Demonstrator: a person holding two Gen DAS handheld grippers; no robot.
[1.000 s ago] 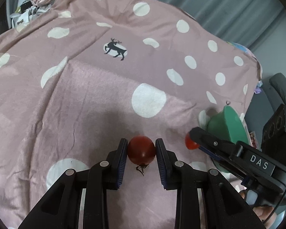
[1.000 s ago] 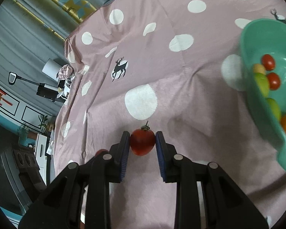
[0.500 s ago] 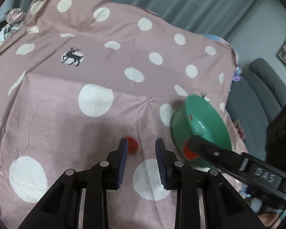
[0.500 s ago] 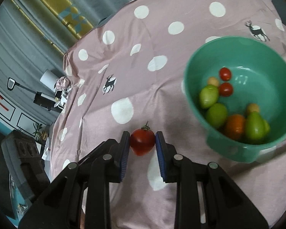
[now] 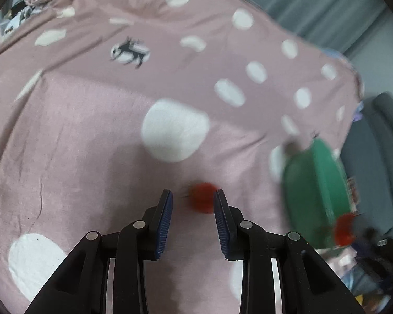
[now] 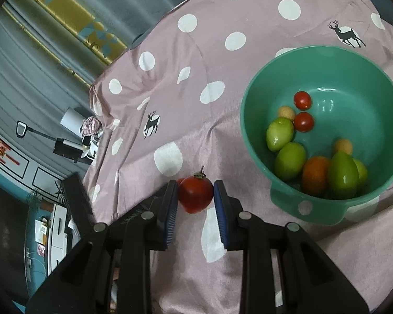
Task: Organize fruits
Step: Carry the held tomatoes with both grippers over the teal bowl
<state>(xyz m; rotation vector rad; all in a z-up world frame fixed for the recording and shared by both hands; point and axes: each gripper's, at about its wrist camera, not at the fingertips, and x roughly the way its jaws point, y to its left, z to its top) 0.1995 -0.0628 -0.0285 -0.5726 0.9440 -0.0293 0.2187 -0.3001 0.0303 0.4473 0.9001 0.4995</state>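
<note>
Red and stemmed, the tomato (image 6: 195,194) we carry sits pinched between the pads of our right gripper (image 6: 195,196), held up off the cloth so it can travel over the rim rather than roll. The green bowl (image 6: 251,120) lies just to its right and a little farther off, already holding small red, green, orange and pale fruit, with bare floor on its far right side where a new piece could land without striking the others. Our left gripper (image 5: 193,204) has its jaws spread; a second tomato (image 5: 202,198) shows between them, though the left view is smeared and we cannot tell whether it lies loose on the cloth or touches a pad; it looks free. The spotted pink cloth (image 6: 222,13) is open to the left and far side, so both tools have room. The bowl's near lip stands raised, and we judge the right gripper must clear it before letting go.
</note>
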